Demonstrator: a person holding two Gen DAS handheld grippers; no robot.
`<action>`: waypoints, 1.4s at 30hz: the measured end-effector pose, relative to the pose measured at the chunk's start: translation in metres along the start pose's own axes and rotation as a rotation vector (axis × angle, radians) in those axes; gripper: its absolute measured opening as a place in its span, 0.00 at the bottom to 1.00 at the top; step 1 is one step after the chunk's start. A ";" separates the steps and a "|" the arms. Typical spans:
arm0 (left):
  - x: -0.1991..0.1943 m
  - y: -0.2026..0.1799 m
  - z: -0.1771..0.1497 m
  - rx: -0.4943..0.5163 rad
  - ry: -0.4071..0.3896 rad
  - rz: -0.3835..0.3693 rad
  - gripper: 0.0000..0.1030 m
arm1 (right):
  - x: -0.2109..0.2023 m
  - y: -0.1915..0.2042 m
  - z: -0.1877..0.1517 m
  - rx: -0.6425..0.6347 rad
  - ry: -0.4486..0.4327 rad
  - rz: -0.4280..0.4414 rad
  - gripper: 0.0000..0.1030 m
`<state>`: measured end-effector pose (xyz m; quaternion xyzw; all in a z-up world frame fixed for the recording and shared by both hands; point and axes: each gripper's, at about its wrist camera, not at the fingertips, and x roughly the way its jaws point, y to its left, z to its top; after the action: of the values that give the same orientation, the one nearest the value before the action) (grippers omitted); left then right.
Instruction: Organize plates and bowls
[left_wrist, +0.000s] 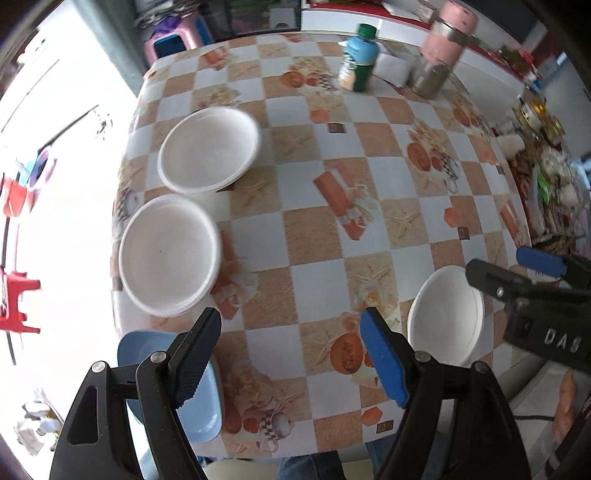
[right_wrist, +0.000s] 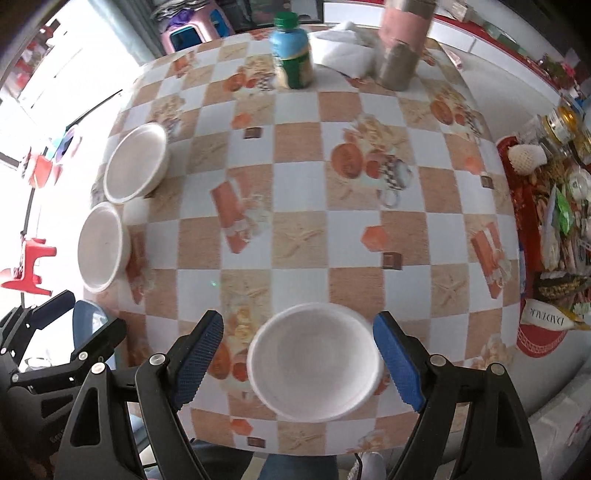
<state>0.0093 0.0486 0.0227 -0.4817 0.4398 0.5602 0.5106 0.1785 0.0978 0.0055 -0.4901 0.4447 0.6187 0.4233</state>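
Observation:
Three white bowls and a blue plate sit on a checkered table. My left gripper (left_wrist: 291, 354) is open and empty above the near edge; the blue plate (left_wrist: 207, 402) lies under its left finger. Two white bowls (left_wrist: 208, 149) (left_wrist: 168, 254) stand at the table's left side. My right gripper (right_wrist: 295, 360) is open, its fingers on either side of the third white bowl (right_wrist: 314, 363), hovering above it without touching. That bowl also shows in the left wrist view (left_wrist: 445, 317), with the right gripper (left_wrist: 506, 273) over it.
A green-capped bottle (left_wrist: 358, 59), a pink and steel flask (left_wrist: 439, 48) and a white cloth (right_wrist: 343, 51) stand at the far edge. A red tray with snacks and jars (right_wrist: 546, 229) fills the right side. Red stools (left_wrist: 18, 299) stand on the floor to the left.

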 end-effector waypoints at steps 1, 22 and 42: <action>-0.002 0.005 0.000 -0.012 -0.001 -0.001 0.78 | -0.001 0.005 0.000 -0.010 0.001 0.000 0.82; 0.013 0.115 0.010 -0.194 0.015 0.072 0.78 | 0.023 0.107 0.025 -0.175 0.058 -0.002 0.82; 0.101 0.191 0.044 -0.274 0.126 0.192 0.78 | 0.124 0.182 0.076 -0.157 0.203 0.056 0.82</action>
<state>-0.1865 0.0897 -0.0708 -0.5369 0.4342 0.6297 0.3559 -0.0335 0.1371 -0.0822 -0.5695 0.4489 0.6103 0.3189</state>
